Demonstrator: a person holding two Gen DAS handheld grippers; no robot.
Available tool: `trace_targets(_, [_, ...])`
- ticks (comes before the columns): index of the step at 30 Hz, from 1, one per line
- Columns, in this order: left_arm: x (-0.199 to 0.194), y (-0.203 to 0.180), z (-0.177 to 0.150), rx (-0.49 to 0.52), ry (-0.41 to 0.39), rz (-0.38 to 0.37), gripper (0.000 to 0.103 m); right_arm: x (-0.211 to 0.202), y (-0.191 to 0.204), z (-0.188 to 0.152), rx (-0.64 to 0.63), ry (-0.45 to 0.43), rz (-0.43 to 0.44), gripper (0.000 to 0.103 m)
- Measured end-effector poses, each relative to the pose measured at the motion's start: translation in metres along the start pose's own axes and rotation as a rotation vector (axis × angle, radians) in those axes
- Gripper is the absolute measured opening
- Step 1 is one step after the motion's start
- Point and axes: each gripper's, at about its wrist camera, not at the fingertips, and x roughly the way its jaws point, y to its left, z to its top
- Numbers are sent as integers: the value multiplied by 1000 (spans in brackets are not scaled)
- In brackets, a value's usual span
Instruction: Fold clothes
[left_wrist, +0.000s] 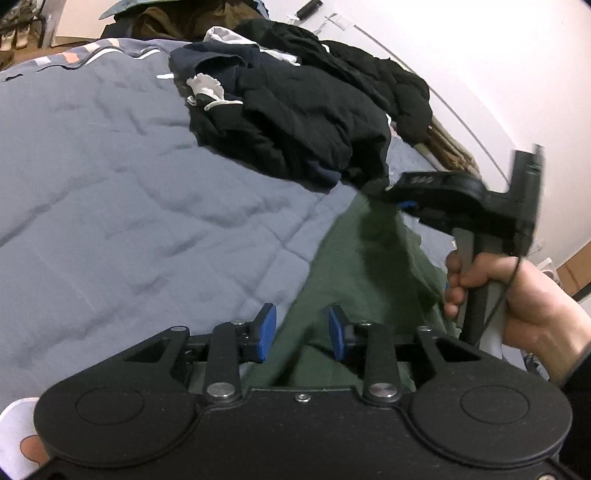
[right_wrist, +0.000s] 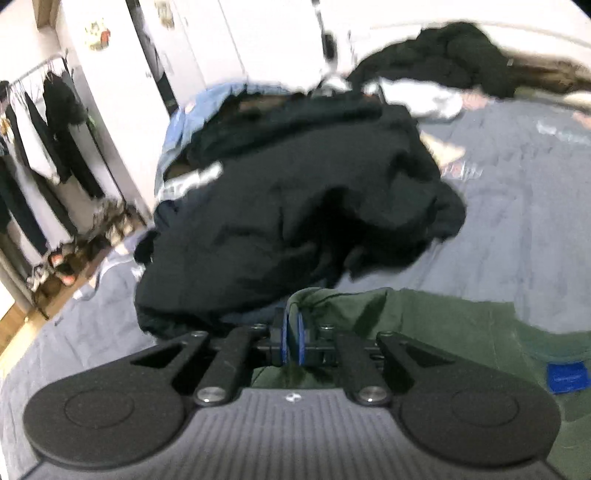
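Pinching dark green cotton garment (right_wrist: 424, 325) in right gripper (right_wrist: 292, 345), lower centre; left gripper (left_wrist: 302, 334) spread astride its edge: close there, draw cloth taut clear of black clothes heap (right_wrist: 295, 206).

Matt green cloth garment (right_wrist: 443, 321), quilted bedspread (left_wrist: 110, 184)

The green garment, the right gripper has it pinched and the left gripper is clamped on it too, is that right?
Not quite. The right gripper is shut on the green garment, but the left gripper is open, its blue pads apart over the cloth, as the left wrist view shows.
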Motion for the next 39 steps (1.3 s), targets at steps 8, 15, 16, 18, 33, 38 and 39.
trace_targets(8, [-1,-9,-3,10,19,-128,31,-36,6,-2,-106,-31,-140,49])
trace_targets(15, [18,-7,-18,-100,145,-270,41,-99,-11,-30,-61,-100,-130,60])
trace_targets(16, [22,-7,-21,-114,162,-278,45,-97,-16,-35,-59,-74,-147,61])
trace_targets(18, [30,-5,-27,-145,198,-291,46,-90,-30,-48,-26,-20,-187,61])
trace_targets(33, [81,-9,-35,-212,197,-286,13,-67,-57,-79,176,-35,-206,18])
trace_targets(38, [62,1,-40,-305,120,-222,4,-74,-55,-81,218,-93,-191,3])
trace_targets(39, [55,-2,-39,-306,95,-212,4,-76,-58,-82,249,-119,-182,3])
